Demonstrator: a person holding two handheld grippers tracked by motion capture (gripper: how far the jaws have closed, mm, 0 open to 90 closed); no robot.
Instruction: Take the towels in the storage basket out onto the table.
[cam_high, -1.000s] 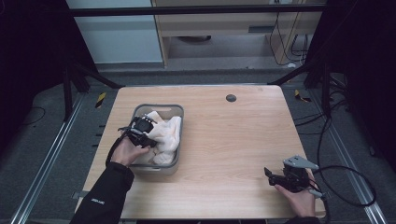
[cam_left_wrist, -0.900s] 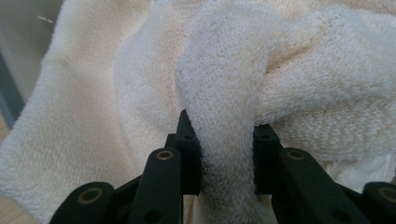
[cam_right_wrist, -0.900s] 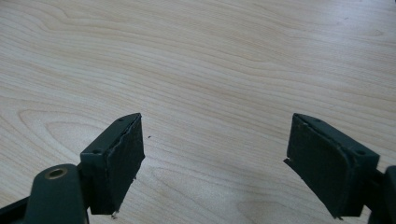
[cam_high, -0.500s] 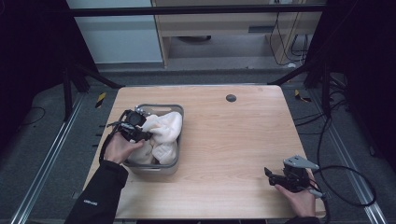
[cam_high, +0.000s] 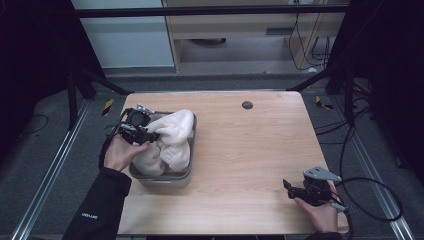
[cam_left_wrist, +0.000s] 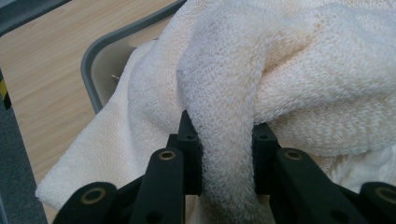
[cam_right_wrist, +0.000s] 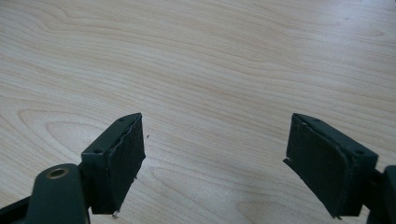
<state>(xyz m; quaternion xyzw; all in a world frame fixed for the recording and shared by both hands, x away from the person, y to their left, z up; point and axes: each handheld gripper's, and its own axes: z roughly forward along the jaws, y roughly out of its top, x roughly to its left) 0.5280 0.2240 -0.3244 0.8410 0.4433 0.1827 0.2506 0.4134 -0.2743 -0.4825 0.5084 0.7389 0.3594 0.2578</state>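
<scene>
High view: towel in bin

High view is looking forward and down over the whole wooden table. Left gripper view is sitting tight against a white towel in the grey bin; right gripper view is facing bare tabletop, close.

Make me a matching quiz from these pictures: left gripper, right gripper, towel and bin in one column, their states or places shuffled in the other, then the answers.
1. left gripper
2. right gripper
3. towel
4. bin

A. open over bare wood
B. grey, at the table's left
C. shut on a fold of cloth
D. cream, heaped in the bin

Pairs: 1-C, 2-A, 3-D, 4-B
</scene>
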